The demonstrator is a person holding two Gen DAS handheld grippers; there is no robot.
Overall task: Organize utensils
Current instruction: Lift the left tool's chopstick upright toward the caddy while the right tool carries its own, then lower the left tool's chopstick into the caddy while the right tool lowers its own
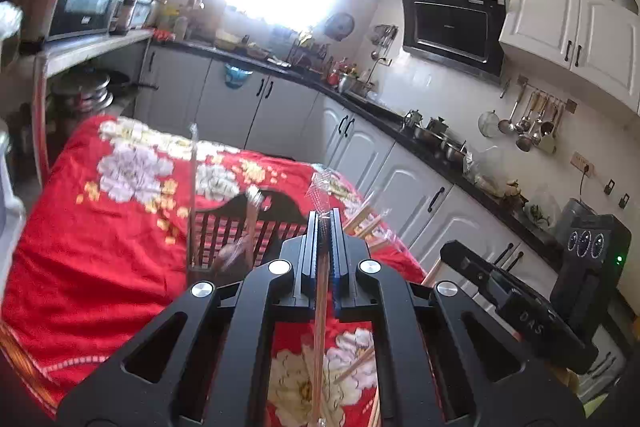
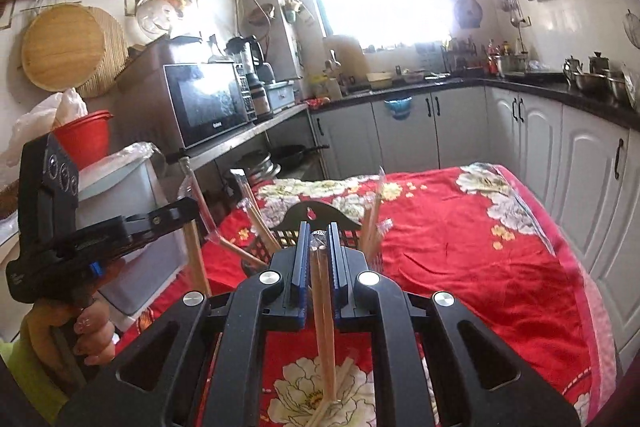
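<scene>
The dark slatted utensil basket [image 2: 316,223] stands on the table's red flowered cloth [image 2: 480,247], and everything here gathers round it. Several wrapped chopstick pairs already stand in the basket [image 1: 256,227], leaning out at angles with their clear sleeves catching the window light. Just on the near side of the basket, the right gripper [image 2: 319,247] has its jaws pressed in on a pair of wooden chopsticks [image 2: 322,327], which hangs down between the blue pads to the loose chopsticks [image 2: 340,387] lying on the cloth below it. The left gripper [image 1: 324,227], also just short of the basket and a little to its right in its own view, is squeezed almost fully together on a single thin wrapped chopstick pair [image 1: 320,327], the crinkled plastic end poking up past the fingertips. More loose pairs [image 1: 368,223] lie fanned on the cloth right of the basket in that view. Seen from the right side, the left gripper [image 2: 176,213] sits to the left of the basket, with the person's hand [image 2: 86,331] wrapped round its grip. Beyond the basket, white cabinets [image 1: 360,143] run under a dark countertop, and a microwave [image 2: 208,103] sits on the shelf off to its left.
</scene>
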